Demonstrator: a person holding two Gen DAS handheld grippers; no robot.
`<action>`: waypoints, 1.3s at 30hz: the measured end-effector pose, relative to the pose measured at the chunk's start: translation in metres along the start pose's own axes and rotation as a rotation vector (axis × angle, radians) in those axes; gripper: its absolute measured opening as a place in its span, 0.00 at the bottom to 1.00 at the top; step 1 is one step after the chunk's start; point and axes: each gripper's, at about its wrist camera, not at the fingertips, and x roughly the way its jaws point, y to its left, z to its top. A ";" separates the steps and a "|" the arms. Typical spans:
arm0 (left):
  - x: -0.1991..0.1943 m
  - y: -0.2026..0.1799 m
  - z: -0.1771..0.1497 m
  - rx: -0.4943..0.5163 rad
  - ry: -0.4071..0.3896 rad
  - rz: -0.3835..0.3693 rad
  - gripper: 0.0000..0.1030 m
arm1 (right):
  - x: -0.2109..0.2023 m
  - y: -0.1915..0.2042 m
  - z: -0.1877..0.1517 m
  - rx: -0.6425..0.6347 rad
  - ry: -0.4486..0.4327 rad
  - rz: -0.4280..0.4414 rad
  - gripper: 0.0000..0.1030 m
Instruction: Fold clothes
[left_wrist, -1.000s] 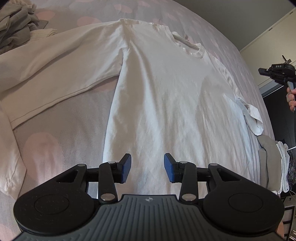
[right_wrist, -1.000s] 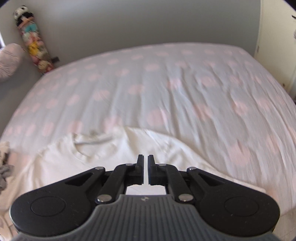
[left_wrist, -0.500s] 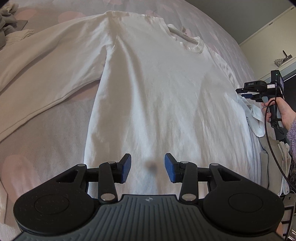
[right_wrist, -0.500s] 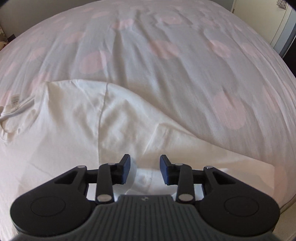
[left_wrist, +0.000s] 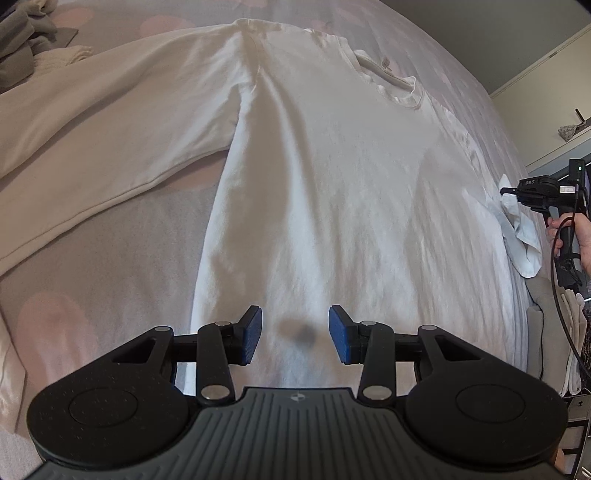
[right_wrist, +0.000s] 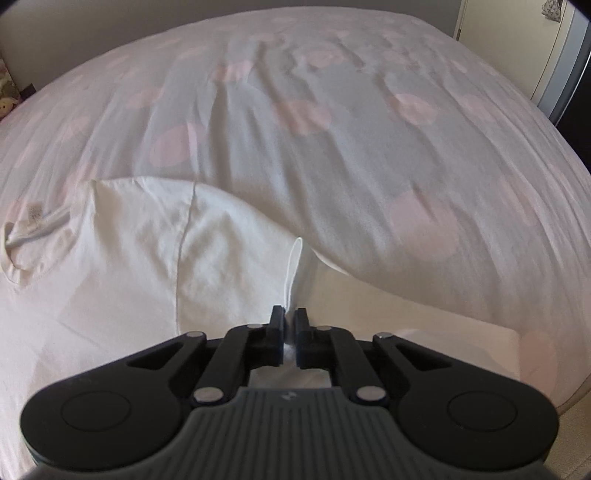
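A: Bedding first: pale bedspread (right_wrist: 369, 129) with faint pink dots, wall behind, cupboard door at the far right edge. What lies on it?

B: One white long-sleeved shirt (left_wrist: 332, 184), spread flat, front up, collar (left_wrist: 391, 81) at the far end in the left wrist view. One sleeve (left_wrist: 110, 147) is stretched out sideways to the left, lying flat on the spread.

A: Right gripper?

B: Right gripper (right_wrist: 290, 325) has its jaws drawn nearly together, with a thin ridge of white cloth pinched between them. The cloth is the other sleeve (right_wrist: 236, 251), close to the shoulder seam; a narrow fold stands up from the jaws. In the left wrist view the same tool shows at the shirt's right edge, a hand (left_wrist: 576, 236) on its grip, bunched fabric at its tip.

A: Left gripper?

B: Left gripper (left_wrist: 295, 334) is spread wide, blue pads (left_wrist: 253, 334) well apart, nothing between them. It hangs over the lower body of the shirt; whether it touches the cloth, I cannot tell. A small dark shadow sits on the fabric between the pads.

A: Surroundings?

B: Heap of grey and cream clothes (left_wrist: 26, 44) at the far left corner of the bed, apart from the shirt.
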 end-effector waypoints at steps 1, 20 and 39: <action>-0.003 0.001 -0.001 -0.004 -0.007 0.000 0.37 | -0.005 -0.002 0.001 0.003 -0.011 0.005 0.06; -0.061 0.004 0.000 0.005 -0.157 -0.073 0.37 | -0.198 0.182 0.046 -0.197 -0.251 0.457 0.06; -0.051 0.047 0.006 -0.058 -0.138 -0.017 0.37 | -0.082 0.340 -0.020 -0.318 0.024 0.615 0.14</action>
